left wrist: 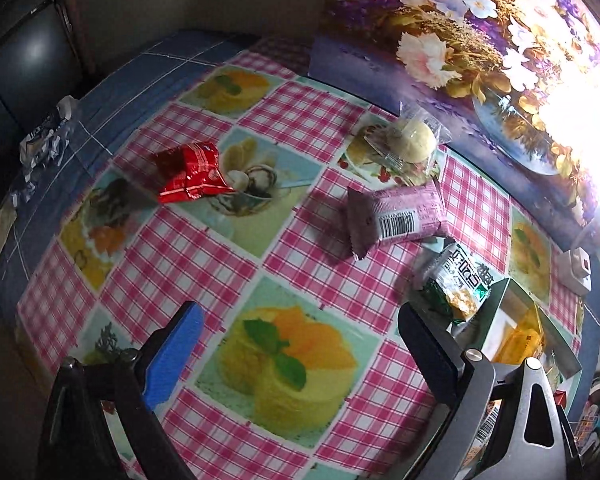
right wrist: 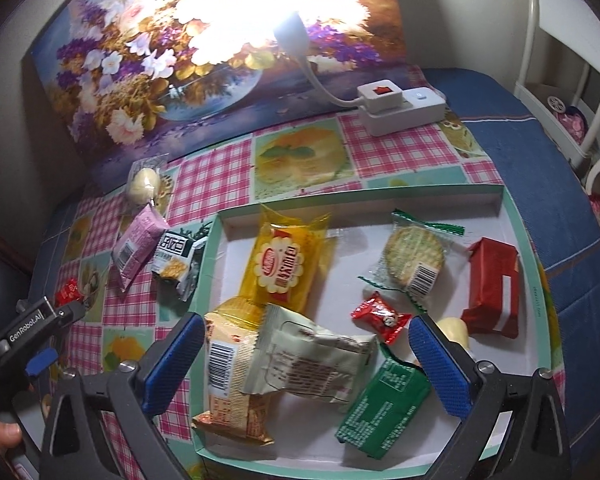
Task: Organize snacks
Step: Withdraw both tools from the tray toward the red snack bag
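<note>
Pink packet (left wrist: 396,216) lies ahead-right of the spread, empty left gripper (left wrist: 300,356), long axis crosswise; right gripper (right wrist: 306,364) gapes over the tray (right wrist: 540,280).

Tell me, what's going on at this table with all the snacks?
A person holds a gripper in each hand and is sorting wrapped snacks into a shallow tray. Several packets already lie in it. The right gripper hangs over them with its jaws wide apart, gripping nothing. The left gripper is open too, above the checked tablecloth, where a red packet, a pink packet, a bun in clear wrap and a green-and-white packet still wait outside the tray.
</note>
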A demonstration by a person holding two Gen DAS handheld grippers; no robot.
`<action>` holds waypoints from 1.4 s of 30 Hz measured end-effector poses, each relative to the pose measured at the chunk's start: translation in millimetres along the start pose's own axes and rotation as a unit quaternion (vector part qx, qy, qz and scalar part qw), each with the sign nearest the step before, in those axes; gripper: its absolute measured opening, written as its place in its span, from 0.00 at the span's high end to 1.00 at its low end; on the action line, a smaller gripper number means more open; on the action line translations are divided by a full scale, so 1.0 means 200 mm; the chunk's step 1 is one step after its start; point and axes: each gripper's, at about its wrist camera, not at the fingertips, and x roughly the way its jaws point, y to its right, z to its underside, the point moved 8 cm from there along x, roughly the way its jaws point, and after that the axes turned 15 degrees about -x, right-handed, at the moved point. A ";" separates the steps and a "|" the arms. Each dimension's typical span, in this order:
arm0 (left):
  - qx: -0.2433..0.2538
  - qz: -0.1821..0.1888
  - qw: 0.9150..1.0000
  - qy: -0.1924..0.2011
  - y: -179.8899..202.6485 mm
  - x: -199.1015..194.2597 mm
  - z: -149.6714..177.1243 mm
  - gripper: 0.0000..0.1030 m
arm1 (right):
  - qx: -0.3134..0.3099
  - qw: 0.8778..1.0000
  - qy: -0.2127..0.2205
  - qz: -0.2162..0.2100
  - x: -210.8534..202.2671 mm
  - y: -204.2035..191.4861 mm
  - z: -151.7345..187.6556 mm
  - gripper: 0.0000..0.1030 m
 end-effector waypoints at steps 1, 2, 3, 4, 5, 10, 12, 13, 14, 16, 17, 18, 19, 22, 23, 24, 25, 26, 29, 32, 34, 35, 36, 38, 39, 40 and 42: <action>0.005 -0.001 1.000 0.002 0.00 0.00 -0.01 0.05 | 0.000 1.000 0.002 -0.001 0.00 -0.01 0.00 0.00; 0.010 -0.002 1.000 0.004 0.00 0.00 -0.01 0.05 | 0.000 1.000 0.005 -0.003 0.00 -0.01 0.00 0.00; 0.014 -0.004 1.000 0.005 -0.01 0.00 -0.02 0.05 | 0.000 1.000 0.010 -0.007 0.00 -0.02 -0.01 0.00; 0.020 -0.007 1.000 0.006 -0.01 0.01 -0.02 0.05 | 0.001 1.000 0.014 -0.009 0.00 -0.03 -0.01 0.00; 0.022 -0.008 1.000 0.005 -0.02 0.01 -0.02 0.05 | 0.001 1.000 0.019 -0.013 0.00 -0.04 -0.02 0.00; 0.024 -0.010 1.000 -0.007 -0.07 0.06 -0.04 0.05 | -0.015 0.999 0.046 -0.015 0.00 -0.09 -0.05 0.00; 0.019 -0.012 1.000 -0.010 -0.11 0.08 -0.05 0.05 | -0.022 0.998 0.052 -0.021 0.00 -0.13 -0.06 0.00; 0.014 -0.014 1.000 -0.011 -0.13 0.09 -0.06 0.05 | -0.025 0.998 0.054 -0.022 0.01 -0.15 -0.06 0.00; 0.012 -0.014 1.000 -0.012 -0.14 0.10 -0.07 0.05 | -0.029 0.998 0.057 -0.022 0.01 -0.16 -0.07 0.00; 0.006 -0.013 1.000 -0.017 -0.17 0.12 -0.09 0.05 | -0.042 0.997 0.058 -0.025 0.02 -0.21 -0.07 0.00; 0.004 -0.012 1.000 -0.018 -0.19 0.13 -0.10 0.05 | -0.049 0.997 0.056 -0.029 0.03 -0.23 -0.07 0.00; 0.004 -0.011 1.000 -0.017 -0.20 0.13 -0.12 0.05 | -0.056 0.996 0.054 -0.037 0.04 -0.25 -0.07 0.00; 0.005 -0.011 1.000 -0.017 -0.23 0.14 -0.14 0.05 | -0.061 0.996 0.052 -0.041 0.05 -0.27 -0.07 0.00; 0.003 -0.024 1.000 -0.019 -0.31 0.18 -0.20 0.05 | -0.083 0.995 0.045 -0.039 0.07 -0.34 -0.07 0.00; 0.000 -0.026 1.000 -0.017 -0.34 0.19 -0.22 0.05 | -0.089 0.994 0.043 -0.042 0.08 -0.36 -0.07 0.00; -0.001 -0.022 1.000 -0.013 -0.37 0.19 -0.26 0.05 | -0.096 0.993 0.044 -0.049 0.09 -0.39 -0.08 0.00; 0.002 -0.021 1.000 -0.010 -0.39 0.19 -0.28 0.05 | -0.099 0.993 0.045 -0.053 0.10 -0.41 -0.08 0.00; 0.007 -0.021 1.000 -0.007 -0.42 0.20 -0.31 0.05 | -0.103 0.992 0.043 -0.057 0.11 -0.43 -0.08 0.00; 0.007 -0.008 1.000 -0.013 -0.48 0.22 -0.39 0.05 | -0.116 0.990 0.038 -0.067 0.15 -0.49 -0.11 0.00; 0.008 0.013 1.000 -0.017 -0.52 0.24 -0.48 0.05 | -0.116 0.989 0.029 -0.085 0.20 -0.56 -0.16 0.00; 0.013 0.021 0.999 -0.021 -0.55 0.26 -0.54 0.05 | -0.119 0.989 0.025 -0.089 0.22 -0.59 -0.20 0.00; 0.013 0.025 0.999 -0.026 -0.55 0.27 -0.57 0.05 | -0.120 0.989 0.020 -0.089 0.24 -0.62 -0.22 0.00; 0.013 0.029 0.999 -0.032 -0.56 0.28 -0.59 0.05 | -0.122 0.988 0.015 -0.089 0.26 -0.64 -0.24 0.00; 0.014 0.033 0.999 -0.039 -0.56 0.30 -0.64 0.05 | -0.126 0.988 0.009 -0.093 0.28 -0.70 -0.29 0.00; 0.015 0.037 0.998 -0.041 -0.56 0.32 -0.66 0.05 | -0.131 0.986 0.009 -0.098 0.30 -0.73 -0.33 0.00; 0.016 0.042 0.998 -0.045 -0.54 0.33 -0.68 0.05 | -0.135 0.986 0.007 -0.101 0.31 -0.75 -0.36 0.00; 0.017 0.050 0.997 -0.053 -0.52 0.34 -0.70 0.05 | -0.148 0.983 -0.002 -0.110 0.36 -0.82 -0.43 0.00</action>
